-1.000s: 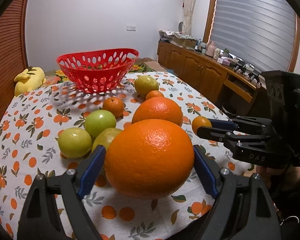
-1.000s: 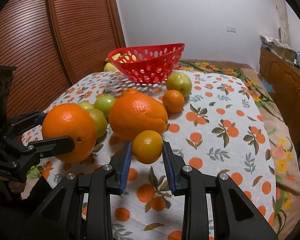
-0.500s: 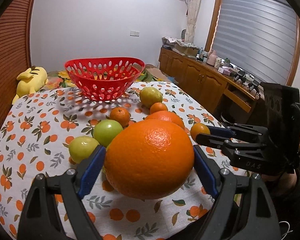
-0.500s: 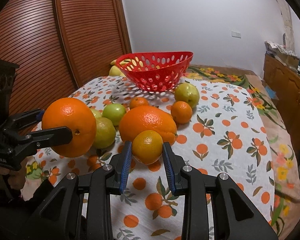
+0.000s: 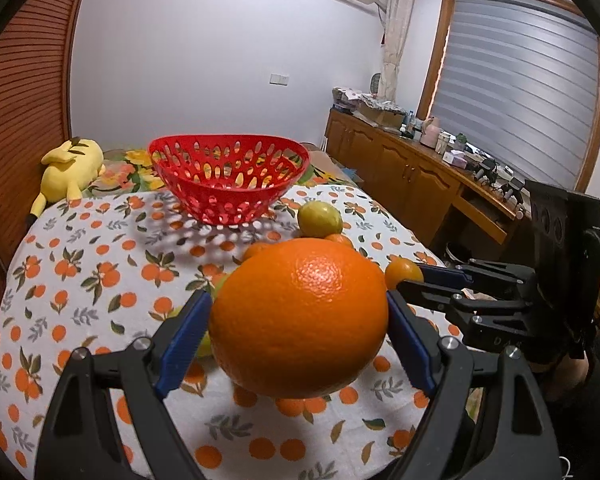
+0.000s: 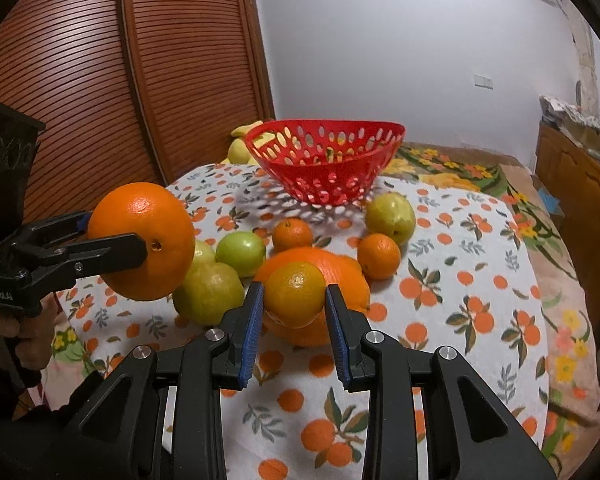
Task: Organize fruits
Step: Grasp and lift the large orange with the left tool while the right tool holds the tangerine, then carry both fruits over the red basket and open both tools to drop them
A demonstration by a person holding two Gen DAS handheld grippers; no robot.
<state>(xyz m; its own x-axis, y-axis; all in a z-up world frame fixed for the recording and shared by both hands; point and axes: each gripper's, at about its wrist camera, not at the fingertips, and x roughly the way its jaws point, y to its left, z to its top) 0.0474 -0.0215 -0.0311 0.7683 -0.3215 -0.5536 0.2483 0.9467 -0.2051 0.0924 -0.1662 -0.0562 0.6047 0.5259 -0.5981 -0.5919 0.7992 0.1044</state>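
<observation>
Your left tool pinches the orange, right tool the mandarin; clear the basket rim before releasing.

I count two big oranges: one clamped in my left claw, one lying on the tablecloth. Three mandarins: one in my right claw, two on the cloth. Four green fruits. One red basket. One yellow plush toy.
</observation>
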